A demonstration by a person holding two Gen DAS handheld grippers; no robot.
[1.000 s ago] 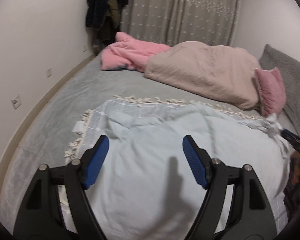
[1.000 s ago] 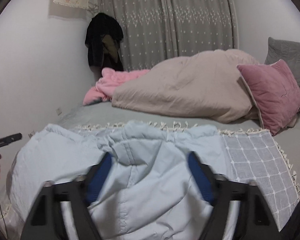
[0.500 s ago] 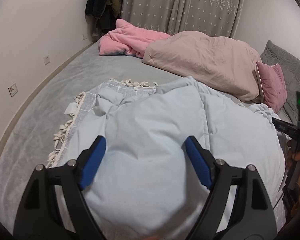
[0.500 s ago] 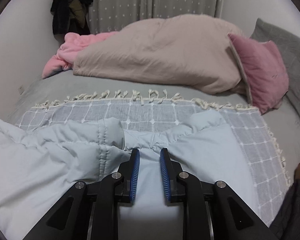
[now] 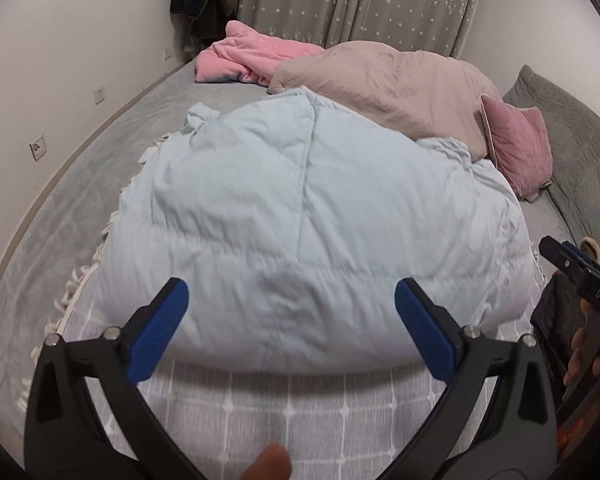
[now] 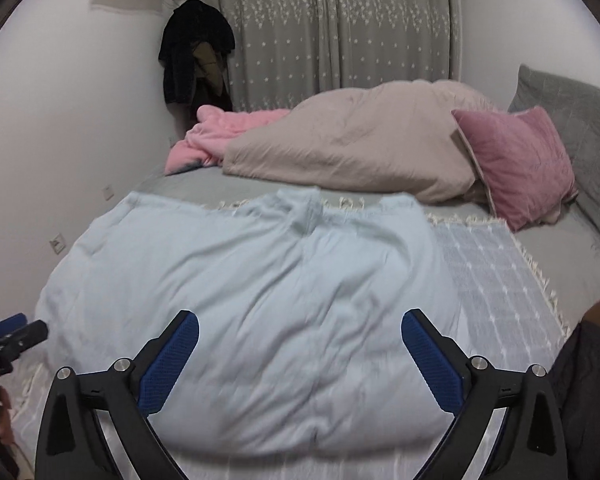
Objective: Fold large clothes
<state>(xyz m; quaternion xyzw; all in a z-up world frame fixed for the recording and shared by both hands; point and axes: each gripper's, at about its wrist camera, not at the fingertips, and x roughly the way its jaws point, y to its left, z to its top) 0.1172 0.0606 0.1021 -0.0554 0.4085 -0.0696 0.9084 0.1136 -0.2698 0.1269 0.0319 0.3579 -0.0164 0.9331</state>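
Left wrist | left claw [image 5: 292,308] just opened wide, empty | right claw [image 6: 300,336] likewise, above jacket [image 6: 240,280]

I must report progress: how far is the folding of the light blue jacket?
Done: the light blue jacket lies doubled over on the checked blanket. In hand: nothing; left gripper and right gripper have just opened and are empty. Left: probably further folds to make it compact.

White walls [image 6: 80,120], grey star-patterned curtains [image 6: 340,32], dark clothes [image 6: 196,48] hanging in the corner, a grey bed [image 5: 80,184].
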